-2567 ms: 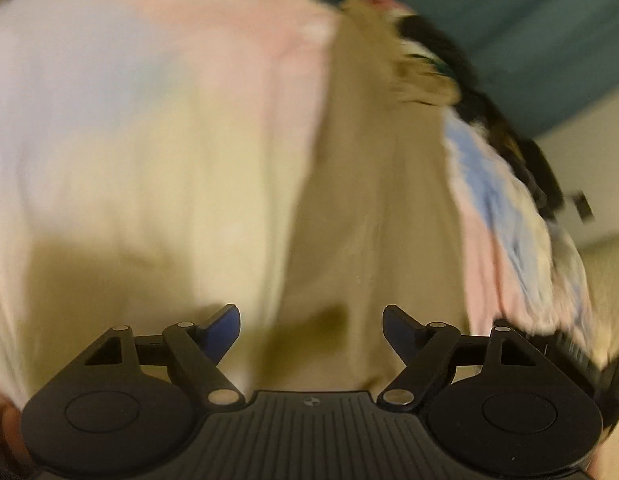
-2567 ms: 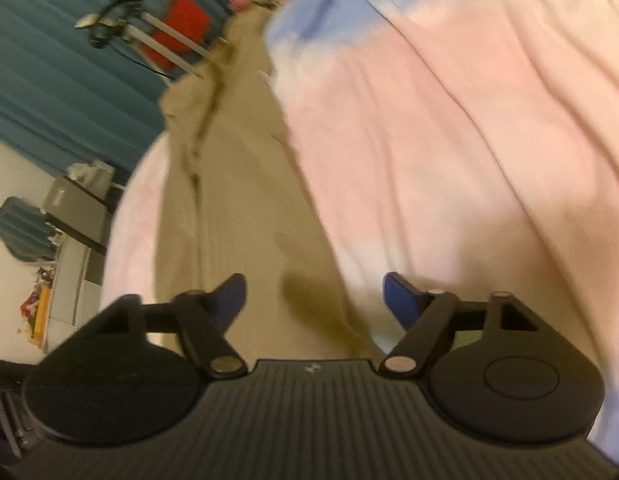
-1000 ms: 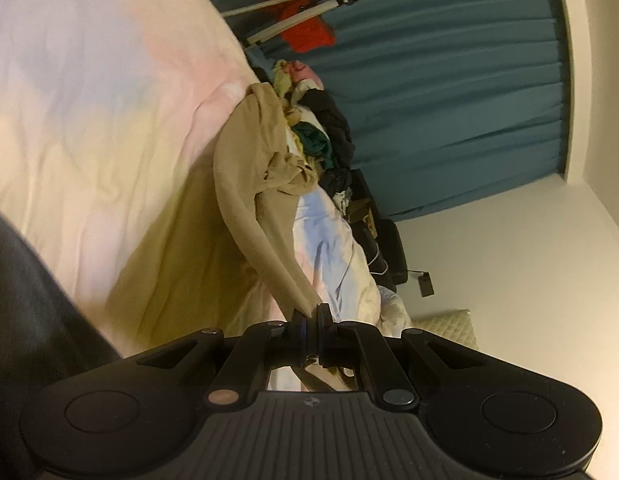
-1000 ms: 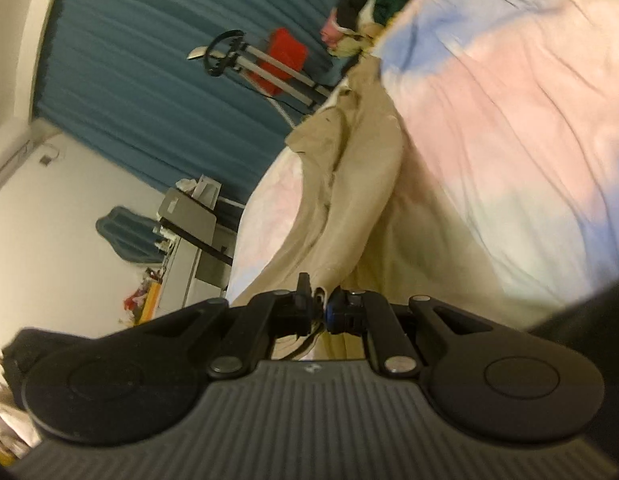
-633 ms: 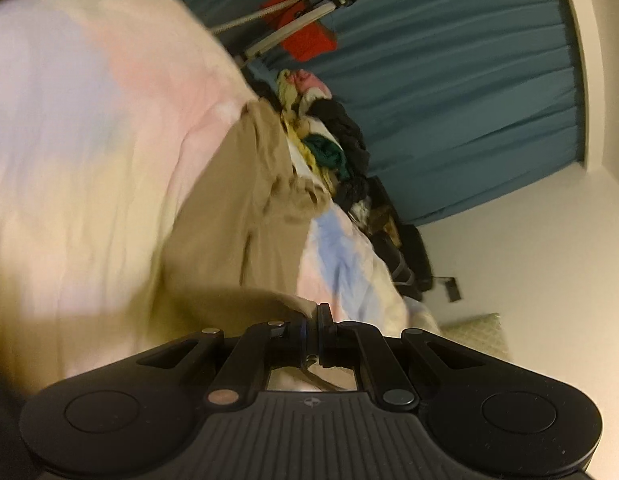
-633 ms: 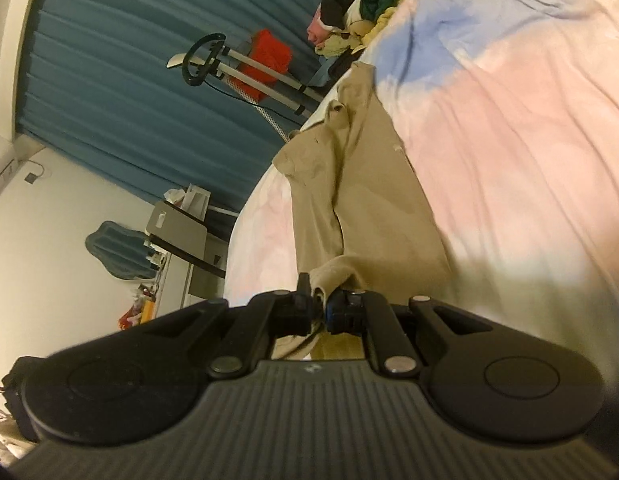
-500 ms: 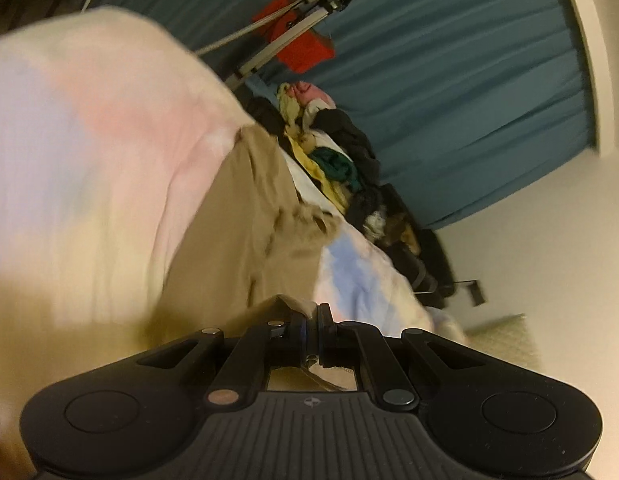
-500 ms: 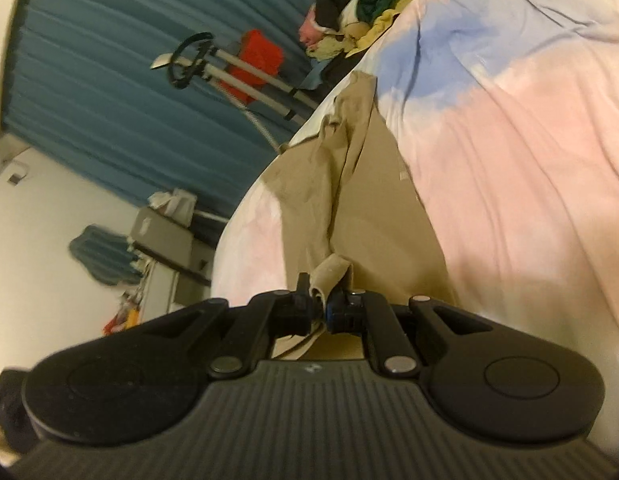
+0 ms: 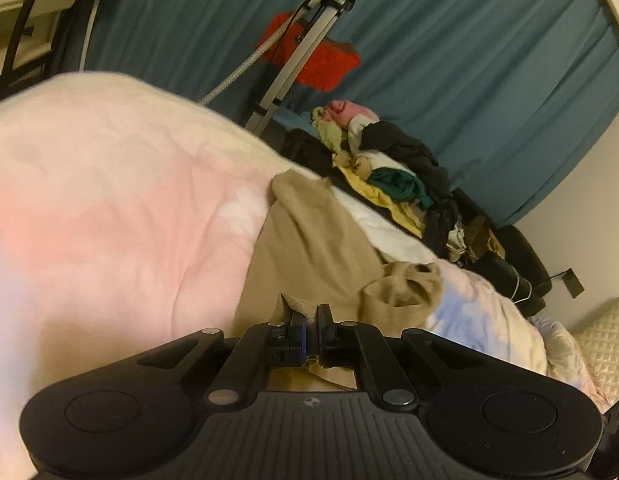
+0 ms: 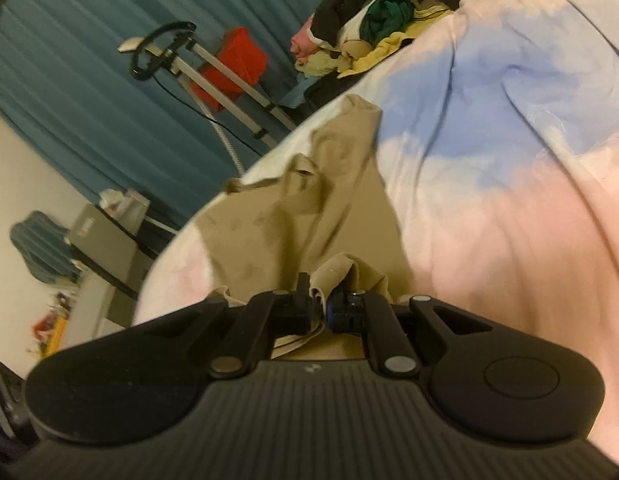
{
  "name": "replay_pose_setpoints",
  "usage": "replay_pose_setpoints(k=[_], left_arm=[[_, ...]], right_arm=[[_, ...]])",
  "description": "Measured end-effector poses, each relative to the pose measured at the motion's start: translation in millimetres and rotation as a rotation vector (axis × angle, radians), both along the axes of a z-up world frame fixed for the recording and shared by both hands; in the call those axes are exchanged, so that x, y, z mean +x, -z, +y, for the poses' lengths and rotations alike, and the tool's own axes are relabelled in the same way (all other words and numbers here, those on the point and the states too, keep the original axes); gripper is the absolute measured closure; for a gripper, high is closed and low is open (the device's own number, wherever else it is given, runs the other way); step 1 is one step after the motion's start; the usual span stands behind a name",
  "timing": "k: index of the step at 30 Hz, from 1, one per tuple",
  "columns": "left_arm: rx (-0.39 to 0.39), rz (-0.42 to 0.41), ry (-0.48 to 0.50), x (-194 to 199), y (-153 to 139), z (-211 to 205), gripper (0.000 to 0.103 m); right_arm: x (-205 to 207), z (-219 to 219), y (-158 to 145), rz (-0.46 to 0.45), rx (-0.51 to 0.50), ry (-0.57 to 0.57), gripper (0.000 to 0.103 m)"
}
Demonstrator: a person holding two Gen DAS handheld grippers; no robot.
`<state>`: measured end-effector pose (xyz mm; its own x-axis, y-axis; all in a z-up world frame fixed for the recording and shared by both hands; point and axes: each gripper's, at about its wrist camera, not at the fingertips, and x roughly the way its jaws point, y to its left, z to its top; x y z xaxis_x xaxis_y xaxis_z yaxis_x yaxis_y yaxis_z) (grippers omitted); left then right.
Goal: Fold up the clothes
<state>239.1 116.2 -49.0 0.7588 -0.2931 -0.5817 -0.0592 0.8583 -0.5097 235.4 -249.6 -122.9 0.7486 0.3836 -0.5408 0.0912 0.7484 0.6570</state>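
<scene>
A tan garment (image 9: 309, 248) lies stretched along a bed with a pastel pink, blue and cream cover (image 9: 109, 208). My left gripper (image 9: 312, 320) is shut on the garment's near edge, low over the bed. In the right wrist view the same tan garment (image 10: 309, 216) runs away from me, creased at its far end. My right gripper (image 10: 319, 304) is shut on a bunched fold of its near edge. The cloth between the fingers hides the pads.
A pile of mixed clothes (image 9: 389, 172) sits at the far end of the bed, also in the right wrist view (image 10: 389, 12). A stand with a red item (image 9: 309, 60) is in front of teal curtains (image 9: 469, 60). A cabinet (image 10: 105, 248) stands at the left.
Both grippers went from open over the garment to shut on its near edge. They lifted it, then carried it forward and lower toward the far end, so the garment lies shorter.
</scene>
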Motion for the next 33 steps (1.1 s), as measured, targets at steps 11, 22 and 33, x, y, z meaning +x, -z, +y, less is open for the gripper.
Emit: replay_pose_setpoints(k=[11, 22, 33], left_arm=[[0.180, 0.030, 0.080, 37, 36, -22, 0.085], [0.305, -0.138, 0.139, -28, -15, -43, 0.021], [0.301, -0.161, 0.172, -99, -41, -48, 0.021]], right_arm=[[32, 14, 26, 0.041, -0.138, -0.042, 0.070], [-20, 40, -23, -0.130, -0.300, -0.038, 0.014], [-84, 52, -55, -0.211, -0.395, -0.016, 0.015]])
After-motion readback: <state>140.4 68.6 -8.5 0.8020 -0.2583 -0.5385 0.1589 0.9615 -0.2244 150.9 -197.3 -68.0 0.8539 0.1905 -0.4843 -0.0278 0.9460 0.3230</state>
